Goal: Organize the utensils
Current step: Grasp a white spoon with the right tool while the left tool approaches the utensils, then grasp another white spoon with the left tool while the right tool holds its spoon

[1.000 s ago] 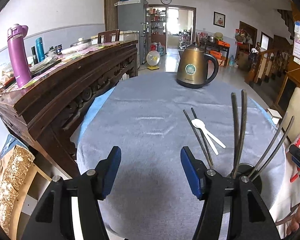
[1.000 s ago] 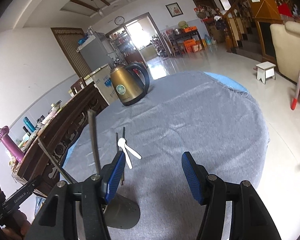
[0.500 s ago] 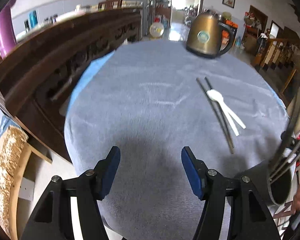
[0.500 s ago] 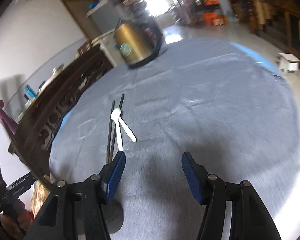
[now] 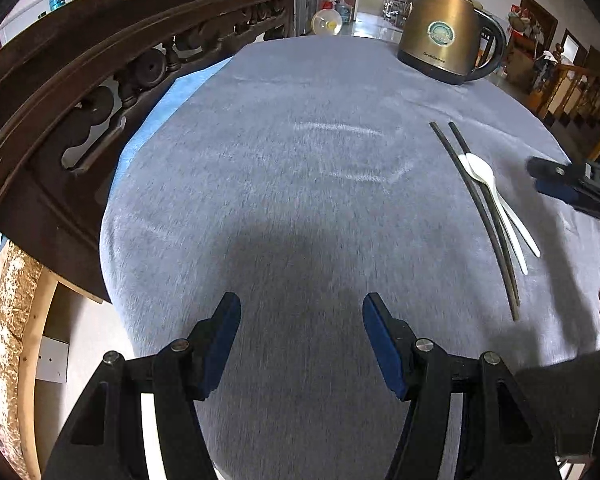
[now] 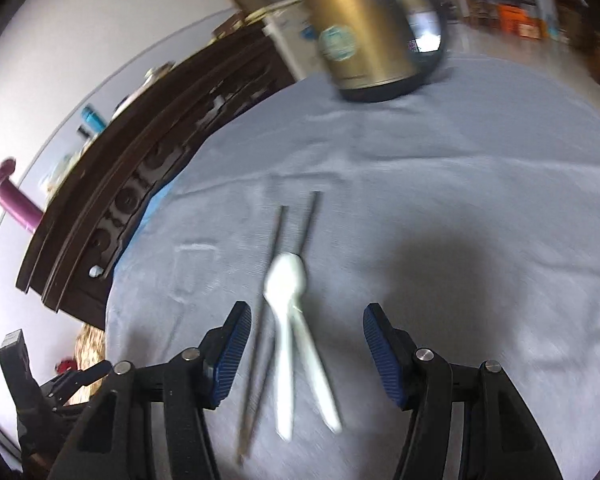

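Left tongs [image 5: 300, 344]: wide open, holding nothing, over a bare part of the worktop [image 5: 300, 160].
Right tongs [image 6: 306, 340]: wide open, holding nothing, low over the spoons and chopsticks.
Chopsticks [image 5: 480, 216]: two dark sticks lying flat on the grey cloth, side by side, ends a little apart.
Spoons [image 5: 496, 204]: two white spoons, bowls stacked, lying across the chopsticks and touching them.
Kettle [image 5: 446, 32]: stands at the far side, well apart from the utensils.
Done: I cannot see anything put away in these pictures.
Left to do: I think the four utensils on the cloth all need picking up; the right tongs look ready to grab one first.
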The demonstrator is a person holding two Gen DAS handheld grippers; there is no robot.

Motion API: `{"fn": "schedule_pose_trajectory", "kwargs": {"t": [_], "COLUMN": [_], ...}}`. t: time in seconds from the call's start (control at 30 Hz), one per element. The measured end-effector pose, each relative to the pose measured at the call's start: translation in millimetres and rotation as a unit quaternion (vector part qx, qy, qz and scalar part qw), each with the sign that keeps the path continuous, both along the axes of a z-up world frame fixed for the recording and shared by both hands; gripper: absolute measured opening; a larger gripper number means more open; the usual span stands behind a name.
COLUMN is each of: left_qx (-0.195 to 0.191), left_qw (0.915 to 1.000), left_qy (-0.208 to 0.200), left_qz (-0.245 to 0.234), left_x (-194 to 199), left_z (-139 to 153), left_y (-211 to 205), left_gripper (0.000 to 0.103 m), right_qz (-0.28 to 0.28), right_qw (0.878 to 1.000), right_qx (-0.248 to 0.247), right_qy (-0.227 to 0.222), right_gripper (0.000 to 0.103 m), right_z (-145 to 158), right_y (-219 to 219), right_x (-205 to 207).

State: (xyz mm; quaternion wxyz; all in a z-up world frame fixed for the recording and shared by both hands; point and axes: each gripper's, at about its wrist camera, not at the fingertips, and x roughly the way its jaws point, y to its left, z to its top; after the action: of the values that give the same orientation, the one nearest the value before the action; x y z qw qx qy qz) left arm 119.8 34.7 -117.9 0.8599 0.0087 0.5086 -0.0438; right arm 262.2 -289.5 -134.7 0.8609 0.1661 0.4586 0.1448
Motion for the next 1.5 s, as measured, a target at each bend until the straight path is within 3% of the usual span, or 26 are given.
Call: {"fn": "schedule_pose_trajectory", "kwargs": {"t": [0.3,0.33,0.37,0.43,0.6,0.8,0.97,1.17,1.3,1.5], "left_qx": [-0.002,-0.002,-0.002,-0.001,0.000,0.002,0.006,-0.030,-0.080,-0.106], "left_qw": [1.0000,1.0000,1.0000,1.0000,1.0000,1.0000,0.9994,0.9948,0.9881,0.9802], "left_qy": [-0.004,-0.004,-0.004,-0.002,0.001,-0.003,-0.020,-0.047,-0.039,-0.009], "left_qz": [0.003,0.002,0.001,-0.002,-0.007,-0.006,-0.027,-0.085,-0.125,-0.167], "left_x": [14.2,14.1,13.9,13.9,9.9,6.1,10.5,41.1,67.6,102.1], "left_z": [4.0,3.9,3.6,2.0,0.6,2.5,3.0,5.0,7.5,3.7], "left_y": [-0.8,-2.3,-3.7,-5.6,-7.7,-9.0,-16.8,-38.1,-59.3,-100.8], "left_gripper": [0.064,0.064,0.064,0.064,0.064,0.064,0.064,0.064,0.064,0.064], "right_qz": [0.034,0.031,0.028,0.027,0.009,-0.036,-0.085,-0.128,-0.139,-0.146], "right_qw": [0.997,0.997,0.997,0.996,0.998,0.999,0.996,0.990,0.989,0.987], "right_qx": [-0.068,-0.070,-0.072,-0.073,-0.062,-0.016,-0.031,-0.051,-0.044,-0.056], "right_qy": [0.026,0.026,0.025,0.035,0.021,0.017,0.019,0.030,0.010,-0.027], "right_gripper": [0.061,0.055,0.041,0.032,0.032,0.032,0.033,0.033,0.034,0.034], "right_z": [-16.7,-18.7,-20.8,-28.0,-28.9,-21.7,-19.5,-24.1,-28.3,-33.2], "right_y": [51.9,52.3,50.8,49.9,38.3,4.3,-28.9,-56.8,-67.8,-64.3], "right_x": [39.0,38.5,38.3,36.8,27.1,7.9,-6.7,-15.8,-24.1,-29.3]}}
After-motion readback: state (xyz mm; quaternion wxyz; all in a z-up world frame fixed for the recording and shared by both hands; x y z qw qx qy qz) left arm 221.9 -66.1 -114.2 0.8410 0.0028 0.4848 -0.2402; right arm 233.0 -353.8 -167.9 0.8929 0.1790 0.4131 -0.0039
